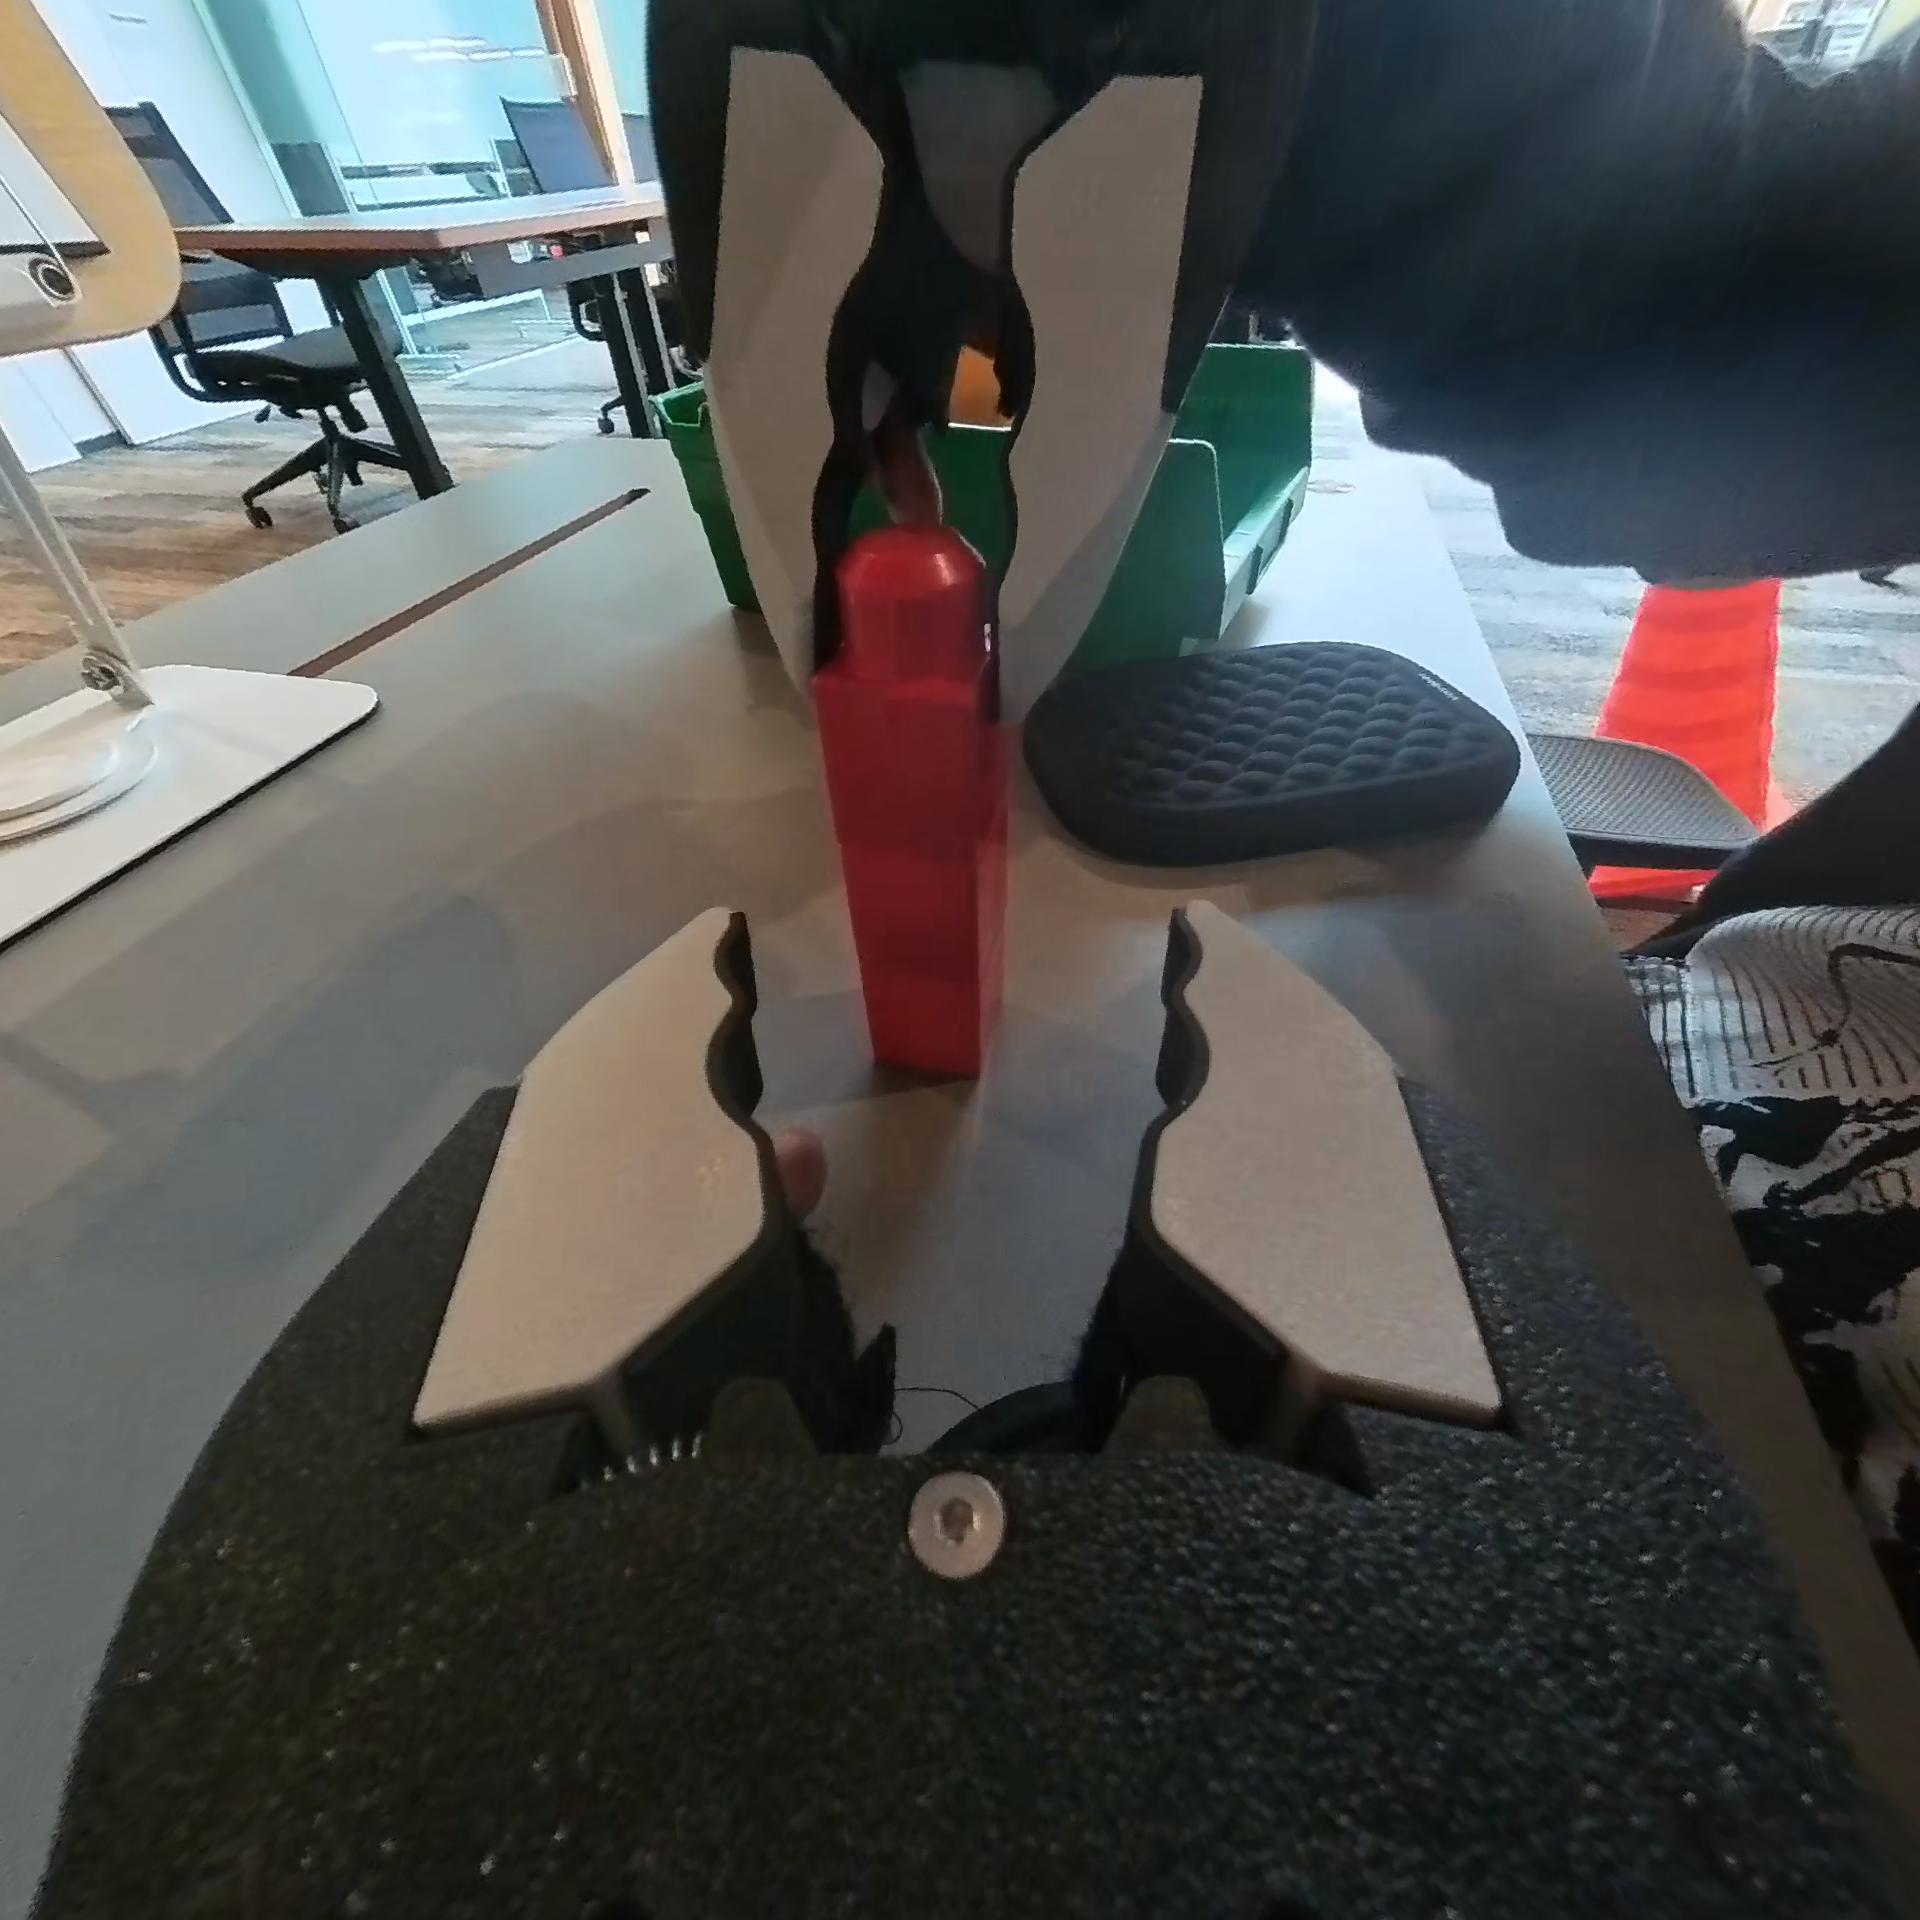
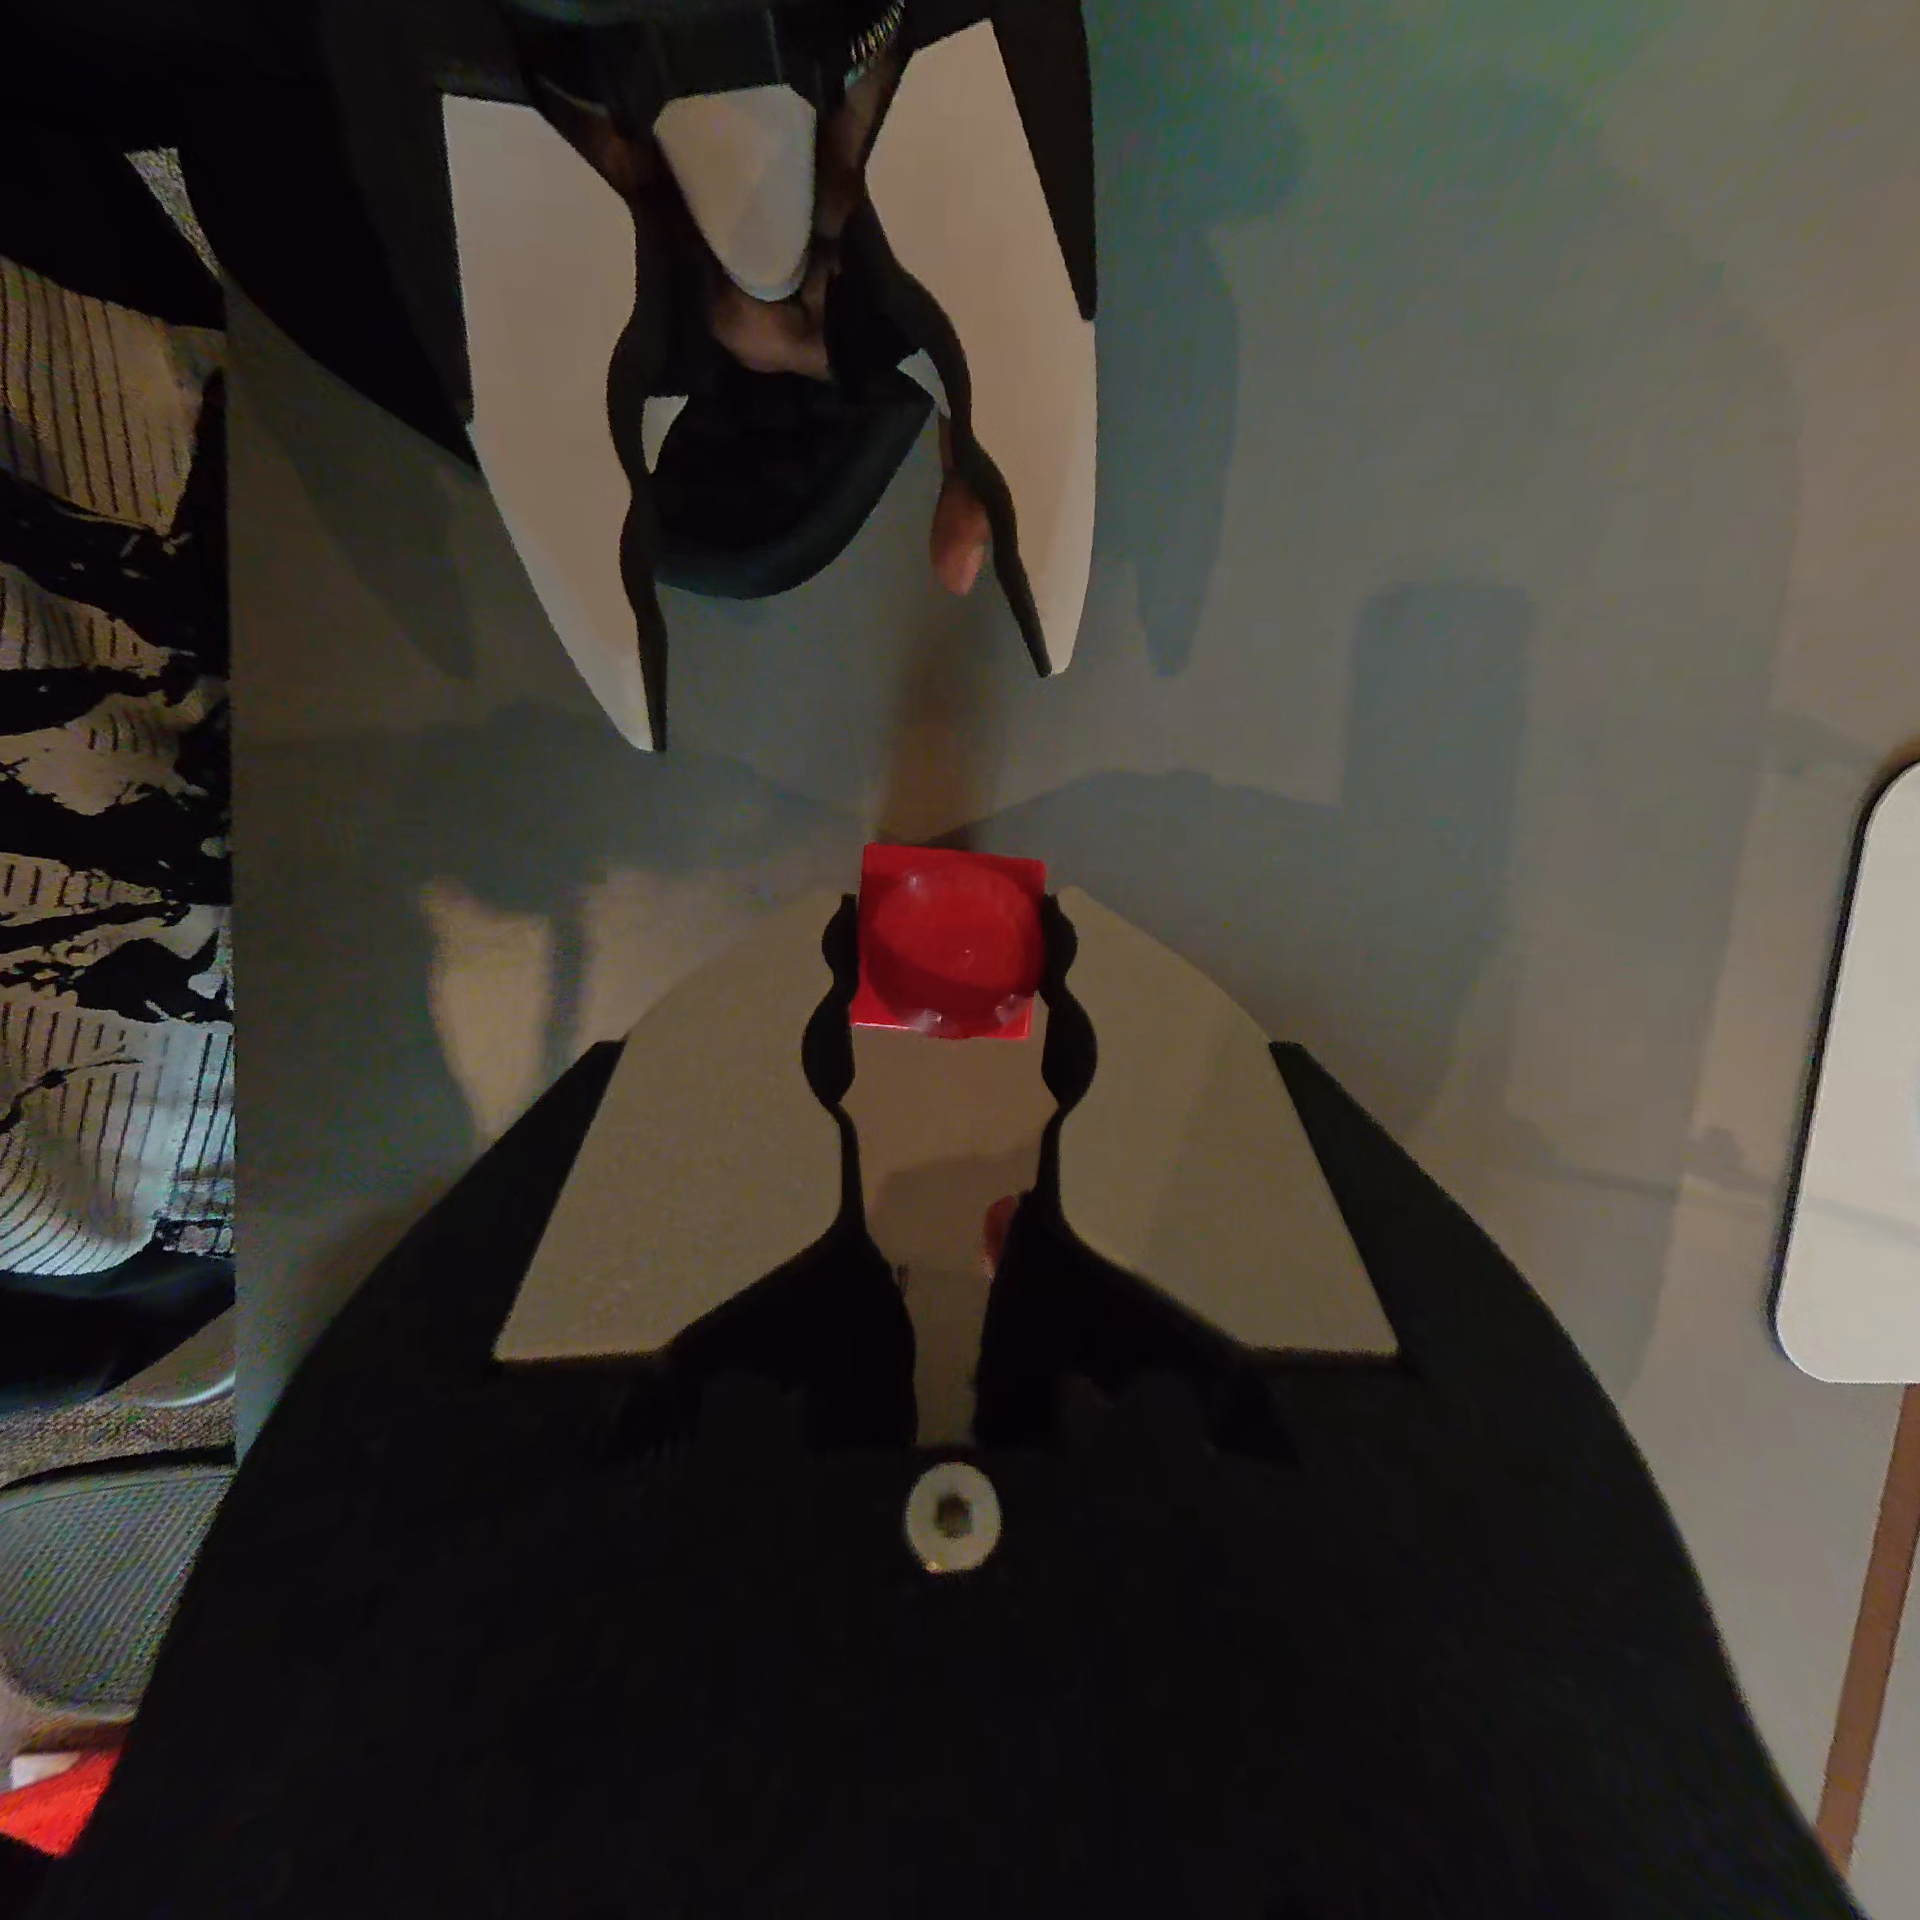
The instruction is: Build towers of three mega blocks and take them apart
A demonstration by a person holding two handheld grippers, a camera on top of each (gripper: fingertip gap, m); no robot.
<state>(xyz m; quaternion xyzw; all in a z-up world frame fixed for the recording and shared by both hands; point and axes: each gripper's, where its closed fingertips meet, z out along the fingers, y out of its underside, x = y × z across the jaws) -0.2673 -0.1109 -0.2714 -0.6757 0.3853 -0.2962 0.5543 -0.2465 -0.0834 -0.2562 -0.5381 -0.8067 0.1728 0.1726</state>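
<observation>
upright, a red block tower (image 1: 920,821) stands mid-tabletop (image 1: 436,831), toward its right edge. the right gripper (image 2: 948,935) comes from above, jaws clamped on the top block. the left gripper (image 1: 961,997) sits low just before the tower's base, jaws apart, touching nothing. a green bin (image 1: 1236,488) stands by the far edge.

Glossy red plastic tower (image 1: 920,831); smooth semi-gloss table (image 1: 416,935); textured black pad (image 1: 1268,764).

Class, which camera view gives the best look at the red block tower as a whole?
The left wrist view: the red tower stands side-on, its full height visible down to the table. The right wrist view looks straight down, showing only its top stud.
</observation>
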